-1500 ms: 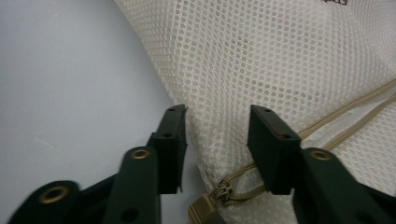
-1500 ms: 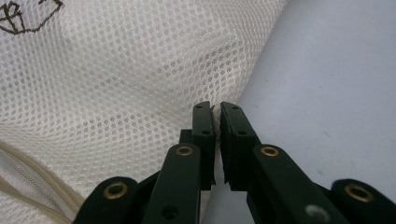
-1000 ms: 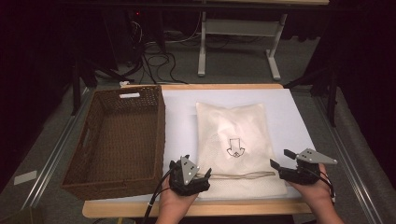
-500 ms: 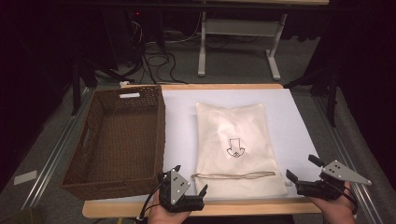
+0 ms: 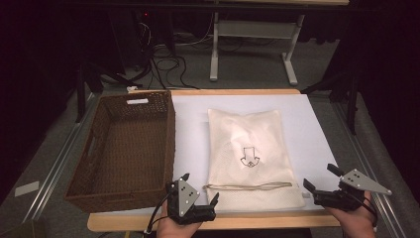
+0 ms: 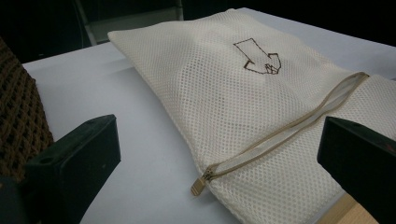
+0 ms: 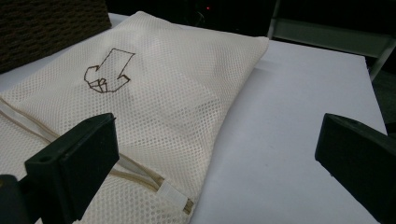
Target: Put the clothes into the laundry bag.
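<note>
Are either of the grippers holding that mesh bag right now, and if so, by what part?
Nothing is held. The left gripper and the right gripper both have their jaws wide open, off the near corners of the mesh bag, which lies flat on the table.

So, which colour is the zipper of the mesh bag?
Beige zipper, best in the left gripper view.

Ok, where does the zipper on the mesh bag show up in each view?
High view: the zipper runs across the bag's near end, low centre.
Left gripper view: it slants from right of centre down to the pull, low centre.
Right gripper view: lower left.
Shared landmark: the brown arrow print.
</note>
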Demonstrator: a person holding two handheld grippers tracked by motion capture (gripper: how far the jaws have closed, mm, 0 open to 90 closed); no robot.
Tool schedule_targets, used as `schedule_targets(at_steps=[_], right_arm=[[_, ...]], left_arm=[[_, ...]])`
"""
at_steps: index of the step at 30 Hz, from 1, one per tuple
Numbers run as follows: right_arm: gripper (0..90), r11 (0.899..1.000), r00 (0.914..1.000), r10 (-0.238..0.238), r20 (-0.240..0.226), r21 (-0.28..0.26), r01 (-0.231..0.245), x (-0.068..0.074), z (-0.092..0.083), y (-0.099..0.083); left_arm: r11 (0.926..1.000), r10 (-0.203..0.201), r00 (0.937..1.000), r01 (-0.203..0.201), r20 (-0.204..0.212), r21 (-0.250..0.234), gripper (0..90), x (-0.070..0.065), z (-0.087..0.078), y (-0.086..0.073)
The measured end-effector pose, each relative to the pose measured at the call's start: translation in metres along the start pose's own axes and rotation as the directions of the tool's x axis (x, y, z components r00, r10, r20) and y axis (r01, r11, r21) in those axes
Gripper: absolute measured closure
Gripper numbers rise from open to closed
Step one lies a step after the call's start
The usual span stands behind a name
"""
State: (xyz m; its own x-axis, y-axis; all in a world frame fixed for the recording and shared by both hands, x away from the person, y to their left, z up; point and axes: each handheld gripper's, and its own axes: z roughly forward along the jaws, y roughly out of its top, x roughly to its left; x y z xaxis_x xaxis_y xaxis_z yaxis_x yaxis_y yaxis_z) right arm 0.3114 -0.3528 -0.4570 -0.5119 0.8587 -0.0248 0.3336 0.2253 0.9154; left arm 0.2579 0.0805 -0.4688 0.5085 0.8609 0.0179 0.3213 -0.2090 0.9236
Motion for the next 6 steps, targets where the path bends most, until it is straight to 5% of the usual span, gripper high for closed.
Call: schedule_targets(at_steps=[6], right_arm=[[0.2, 1.0, 1.0, -0.001, 0.002, 0.003, 0.001, -0.0016, 0.0007, -0.0005]], left_arm=[[1.0, 0.005, 1.0, -0.005, 0.0, 0.001, 0.0, 0.0002, 0.001, -0.0007]])
